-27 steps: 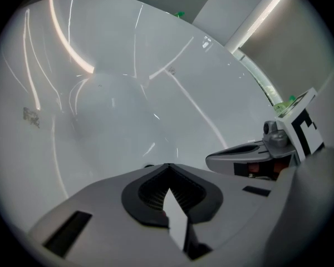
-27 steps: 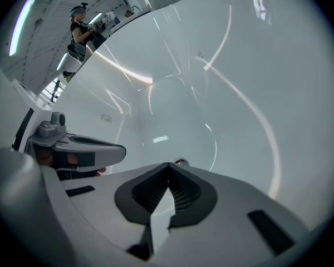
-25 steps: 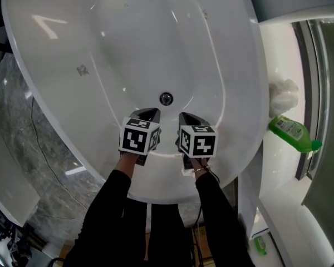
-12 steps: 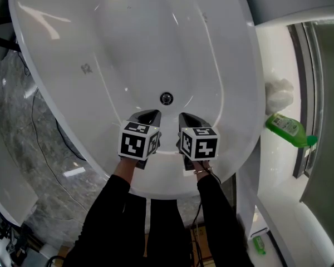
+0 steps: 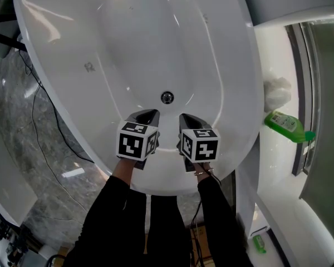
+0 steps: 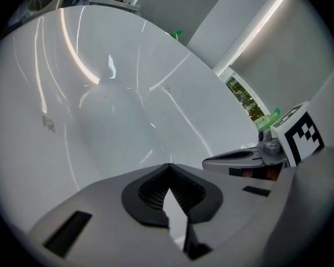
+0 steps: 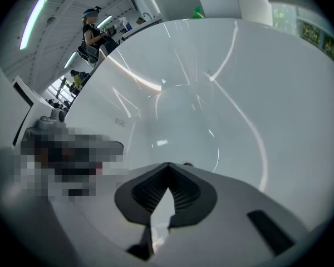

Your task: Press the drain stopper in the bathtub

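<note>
**Hardly any move: both claws short of the stopper**

Since one second ago only the view has slid a little. The tub (image 5: 100,49) sits slightly more to the right, and both claws keep their place. The left claw (image 5: 149,115) and right claw (image 5: 187,118) hang side by side over the near slope, each closed on nothing, tips together. The stopper (image 5: 167,97) lies on the tub floor just beyond them, not touched. So I judge no press happens at this moment. Whether it is up or down, I cannot tell.

Only the head view shows the stopper plainly, and a green bottle (image 5: 284,125) beside the tub. The right gripper view gives just a dark bit over its tips, maybe the stopper. The left gripper view shows the right claw, no stopper.
</note>
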{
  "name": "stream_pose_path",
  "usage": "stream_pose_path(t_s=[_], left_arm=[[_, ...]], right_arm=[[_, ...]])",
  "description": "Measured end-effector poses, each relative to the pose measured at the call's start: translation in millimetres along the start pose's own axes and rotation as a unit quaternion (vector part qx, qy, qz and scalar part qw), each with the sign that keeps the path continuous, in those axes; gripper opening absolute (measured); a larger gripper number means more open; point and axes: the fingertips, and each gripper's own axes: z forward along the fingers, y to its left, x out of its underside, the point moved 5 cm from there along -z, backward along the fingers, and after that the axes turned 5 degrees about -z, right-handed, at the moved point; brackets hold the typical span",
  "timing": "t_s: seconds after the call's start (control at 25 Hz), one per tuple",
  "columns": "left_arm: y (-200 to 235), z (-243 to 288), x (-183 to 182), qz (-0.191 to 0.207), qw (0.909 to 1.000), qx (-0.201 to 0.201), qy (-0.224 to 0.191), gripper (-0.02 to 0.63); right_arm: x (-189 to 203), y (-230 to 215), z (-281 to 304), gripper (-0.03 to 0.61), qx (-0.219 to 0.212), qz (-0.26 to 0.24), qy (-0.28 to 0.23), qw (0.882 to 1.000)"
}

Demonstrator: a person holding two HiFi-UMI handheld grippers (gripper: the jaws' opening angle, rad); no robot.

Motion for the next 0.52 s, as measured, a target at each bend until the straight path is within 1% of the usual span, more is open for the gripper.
stream_pose_path(t_s=[0.52], left_arm=[[-1.1,-7.9,4.7,0.009,1.0,0.0,0.002,0.008]], right_arm=[[2.2,9.0,-11.1,0.002,0.0,-0.011,-0.003,1.0]])
